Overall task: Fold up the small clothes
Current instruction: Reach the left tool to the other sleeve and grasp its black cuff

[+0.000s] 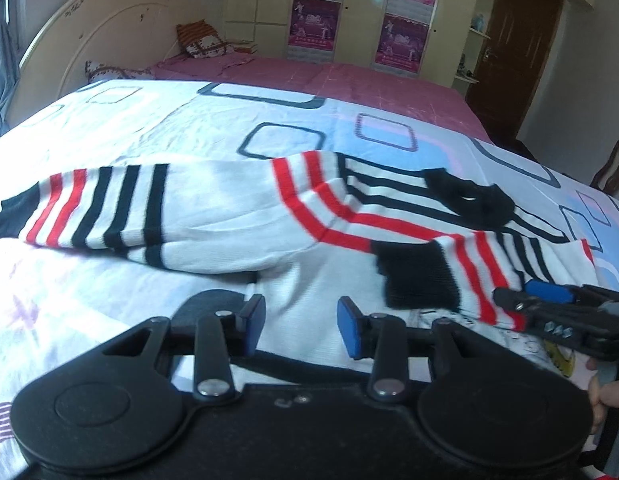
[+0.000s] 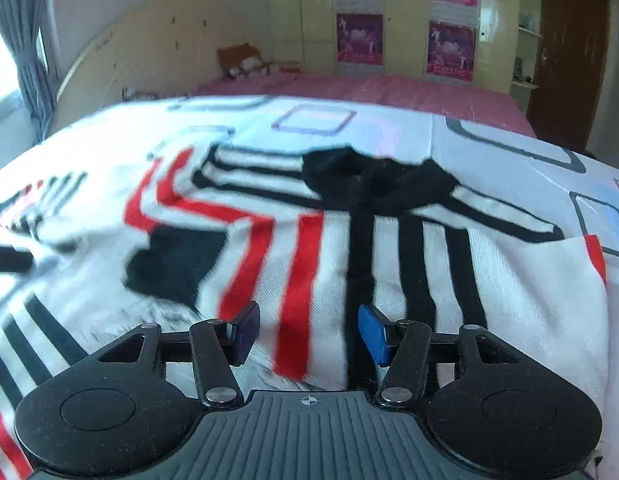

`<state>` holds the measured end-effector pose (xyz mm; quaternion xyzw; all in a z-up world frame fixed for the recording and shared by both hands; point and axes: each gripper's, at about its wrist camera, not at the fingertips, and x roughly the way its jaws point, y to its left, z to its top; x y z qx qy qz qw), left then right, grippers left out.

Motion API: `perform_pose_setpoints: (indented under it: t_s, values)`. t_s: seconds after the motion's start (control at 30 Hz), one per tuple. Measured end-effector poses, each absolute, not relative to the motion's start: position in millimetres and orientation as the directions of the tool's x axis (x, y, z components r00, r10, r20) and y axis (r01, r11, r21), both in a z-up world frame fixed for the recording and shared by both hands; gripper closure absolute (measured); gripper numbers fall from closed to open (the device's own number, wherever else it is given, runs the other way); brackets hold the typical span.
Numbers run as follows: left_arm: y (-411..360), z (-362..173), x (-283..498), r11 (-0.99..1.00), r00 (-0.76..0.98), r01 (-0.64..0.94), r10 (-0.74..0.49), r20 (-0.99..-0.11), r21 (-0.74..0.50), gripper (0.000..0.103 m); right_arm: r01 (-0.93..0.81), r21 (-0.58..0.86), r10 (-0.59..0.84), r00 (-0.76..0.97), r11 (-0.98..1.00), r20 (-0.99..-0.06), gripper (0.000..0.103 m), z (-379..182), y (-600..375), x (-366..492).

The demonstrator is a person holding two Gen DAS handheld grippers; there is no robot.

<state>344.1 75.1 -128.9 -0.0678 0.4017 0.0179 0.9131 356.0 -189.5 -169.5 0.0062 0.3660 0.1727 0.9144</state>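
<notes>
Sweater [image 1: 213, 208] sleeve outstretched, left view only

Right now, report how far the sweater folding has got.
Done: one sleeve lies folded across the striped sweater. In hand: nothing; left hand-held gripper and right hand-held gripper both stand open. Left: the other sleeve lies spread out, body unfolded.

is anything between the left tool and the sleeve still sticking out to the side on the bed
Nothing visible. The left tool hangs open over the sweater, with only bare knit and bed sheet between it and the outstretched sleeve. The right tool sits off on the other side, by the folded-in cuff.
</notes>
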Motion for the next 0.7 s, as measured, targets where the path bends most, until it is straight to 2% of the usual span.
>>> perform_pose_setpoints:
  t_s: [0.2, 0.27, 0.37, 0.7]
  values:
    - [123.1, -139.7, 351.4, 0.984, 0.664, -0.111, -0.031, -0.747, -0.139, 0.061, -0.318, 0.146, 0.332, 0.679, 0.937, -0.655, 0.047, -155.3, -145.6, 356.5]
    - [144.3, -142.0, 355.2, 0.979, 0.661, -0.132, -0.031, -0.749, -0.156, 0.050, -0.305, 0.154, 0.327, 0.676, 0.940, -0.660, 0.047, -154.8, -132.8, 359.3]
    - [175.3, -144.1, 357.9, 0.975, 0.669, -0.154, -0.018, -0.743, -0.162, 0.045, -0.270, 0.169, 0.311, 0.670, 0.948, -0.674, 0.047, -156.8, -118.9, 365.5]
    - [283.3, -159.3, 365.2, 0.911, 0.653, -0.338, 0.047, -0.756, -0.236, 0.044, -0.211, 0.137, 0.245, 0.671, 0.968, -0.700, 0.047, -166.4, -86.2, 377.3]
